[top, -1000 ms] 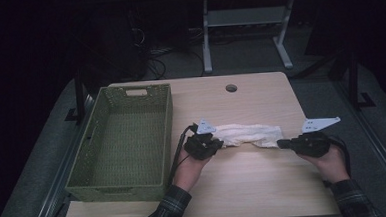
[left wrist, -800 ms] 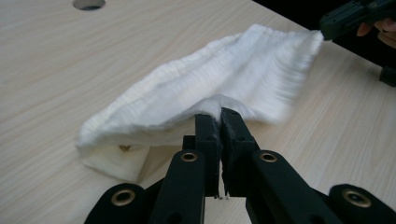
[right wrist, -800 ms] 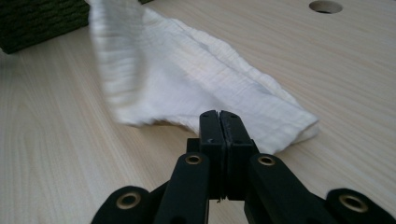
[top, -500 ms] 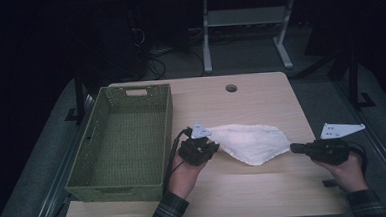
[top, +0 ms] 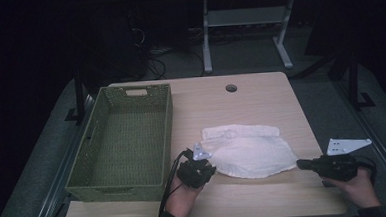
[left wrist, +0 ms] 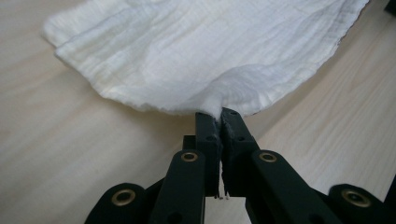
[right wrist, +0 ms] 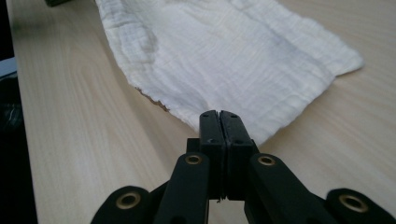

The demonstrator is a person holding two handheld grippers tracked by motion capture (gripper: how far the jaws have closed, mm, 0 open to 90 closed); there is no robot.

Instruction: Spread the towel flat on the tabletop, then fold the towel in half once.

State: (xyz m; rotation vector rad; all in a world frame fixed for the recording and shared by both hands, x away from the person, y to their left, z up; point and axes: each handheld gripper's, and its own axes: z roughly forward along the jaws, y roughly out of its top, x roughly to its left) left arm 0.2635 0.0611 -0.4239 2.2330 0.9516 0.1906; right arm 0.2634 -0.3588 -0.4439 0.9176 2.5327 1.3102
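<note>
A white cloth (top: 246,153) lies spread on the wooden table (top: 216,107), with a folded band along its far edge. My left gripper (top: 210,163) is shut on the cloth's near-left edge. In the left gripper view the cloth (left wrist: 205,51) bunches up into my left gripper (left wrist: 219,114). My right gripper (top: 300,164) rests at the cloth's right edge with its jaws shut. In the right gripper view the cloth (right wrist: 224,51) lies flat just beyond my right gripper (right wrist: 219,115), and no fabric shows between the jaws.
A green woven basket (top: 166,135) stands empty on the left of the table, close to my left hand. A round cable hole (top: 231,88) sits near the far edge. A metal stand (top: 246,20) is on the floor behind the table.
My right gripper has pulled to the right and nearer the table's edge. The cloth went from a bunched strip to a wide flat sheet. The left gripper has barely moved.
</note>
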